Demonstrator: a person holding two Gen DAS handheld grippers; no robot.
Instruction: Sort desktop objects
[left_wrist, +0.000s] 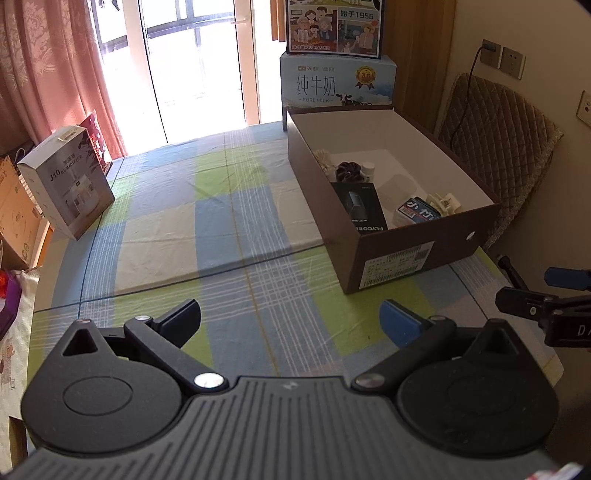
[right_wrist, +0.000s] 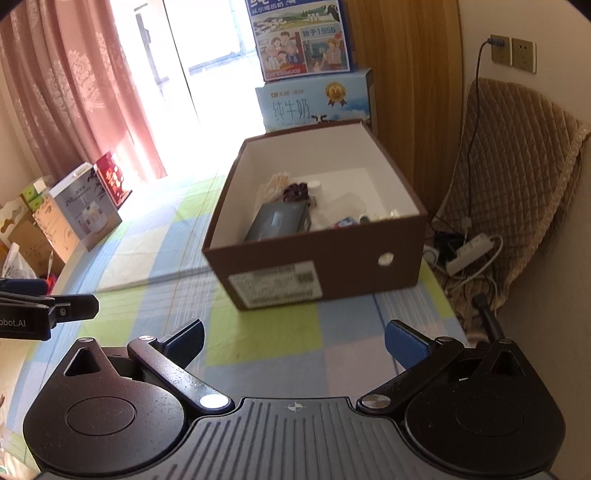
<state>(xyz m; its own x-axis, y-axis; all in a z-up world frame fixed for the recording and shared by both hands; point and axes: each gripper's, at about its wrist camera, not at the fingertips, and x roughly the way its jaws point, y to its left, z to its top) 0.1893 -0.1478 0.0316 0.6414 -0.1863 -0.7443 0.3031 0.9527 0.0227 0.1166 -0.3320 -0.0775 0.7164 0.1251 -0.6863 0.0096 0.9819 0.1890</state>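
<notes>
A brown cardboard box (left_wrist: 413, 251) (right_wrist: 332, 258) with a white inside stands on the checked tablecloth at the right. It holds a black shaver box (left_wrist: 360, 206) (right_wrist: 275, 221), a dark scrunchie (left_wrist: 347, 170) (right_wrist: 295, 192), a small white bottle (left_wrist: 367, 170), a blue-and-white tissue pack (left_wrist: 415, 212) and a cream hair clip (left_wrist: 445, 203). My left gripper (left_wrist: 290, 321) is open and empty above the cloth, near the box's front left corner. My right gripper (right_wrist: 294, 341) is open and empty in front of the box.
A grey humidifier box (left_wrist: 70, 184) (right_wrist: 86, 206) stands at the table's left edge. Stacked milk cartons (left_wrist: 336, 81) (right_wrist: 314, 99) stand behind the brown box. A quilted chair (left_wrist: 495, 147) (right_wrist: 517, 177) and a power strip (right_wrist: 469, 253) lie off the table's right edge.
</notes>
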